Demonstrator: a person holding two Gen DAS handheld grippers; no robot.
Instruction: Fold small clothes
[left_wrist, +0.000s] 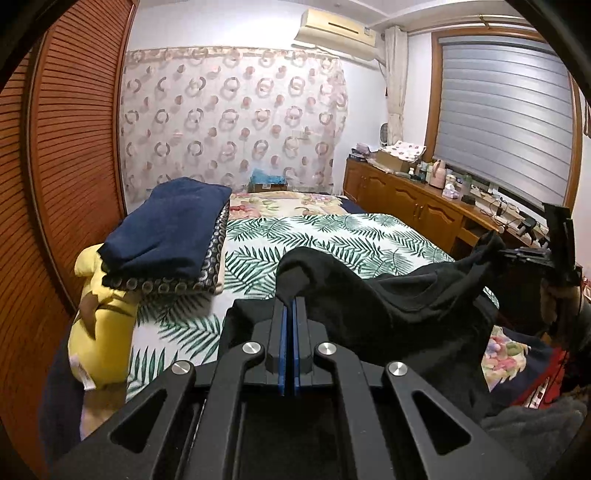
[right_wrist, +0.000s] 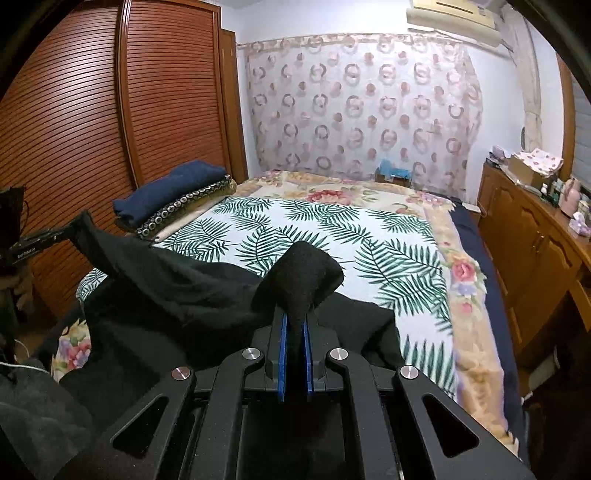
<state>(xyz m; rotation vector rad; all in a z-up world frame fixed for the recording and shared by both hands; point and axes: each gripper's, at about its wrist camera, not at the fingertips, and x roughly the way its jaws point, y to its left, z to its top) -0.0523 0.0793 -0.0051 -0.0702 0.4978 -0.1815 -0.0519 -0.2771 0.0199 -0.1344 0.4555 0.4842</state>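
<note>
A black garment (left_wrist: 399, 299) hangs stretched between my two grippers above the near end of the bed. My left gripper (left_wrist: 290, 299) is shut on one corner of it, and the cloth bulges over its tips. In the right wrist view the same black garment (right_wrist: 184, 291) sags leftward, and my right gripper (right_wrist: 295, 317) is shut on its other corner, with cloth pinched between the blue pads (right_wrist: 283, 354). Each gripper shows at the other view's edge: the right gripper (left_wrist: 517, 253) at the right, the left gripper (right_wrist: 55, 234) at the left.
The bed carries a leaf-print sheet (right_wrist: 332, 236) over a floral blanket (right_wrist: 469, 295). A stack of folded clothes (left_wrist: 170, 236) with a navy piece on top lies at its left, beside a yellow plush toy (left_wrist: 103, 325). A louvred wardrobe (right_wrist: 74, 129) stands left, a wooden cabinet (right_wrist: 532, 243) right.
</note>
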